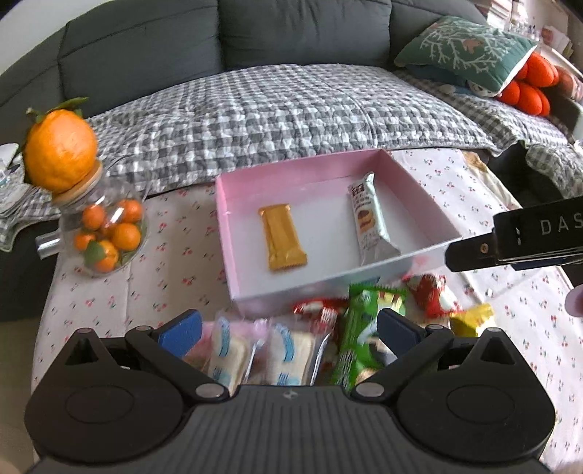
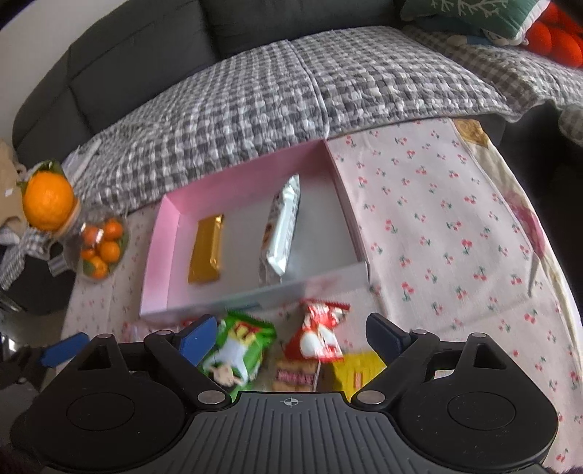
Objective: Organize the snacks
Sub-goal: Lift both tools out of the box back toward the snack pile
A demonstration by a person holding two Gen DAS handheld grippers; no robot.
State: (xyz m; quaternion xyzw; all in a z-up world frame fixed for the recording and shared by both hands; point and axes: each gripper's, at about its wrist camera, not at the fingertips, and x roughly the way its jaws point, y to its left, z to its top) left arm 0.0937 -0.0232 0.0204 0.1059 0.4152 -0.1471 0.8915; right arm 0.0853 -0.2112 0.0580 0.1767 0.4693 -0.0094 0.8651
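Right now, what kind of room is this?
Likely a home living room: a dark grey sofa under a checked quilt, a throw pillow, and a cherry-print tablecloth with snacks.

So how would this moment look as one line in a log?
left gripper: open, empty | right gripper: open, empty | pink box: gold bar, silver packet | loose snacks: outside

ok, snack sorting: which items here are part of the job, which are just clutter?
Job:
- pink box
- gold bar, silver packet, both inside it
- loose snacks in front: green packet, red packet, yellow packet

Clutter:
- jar of oranges
- checked blanket
- green cushion
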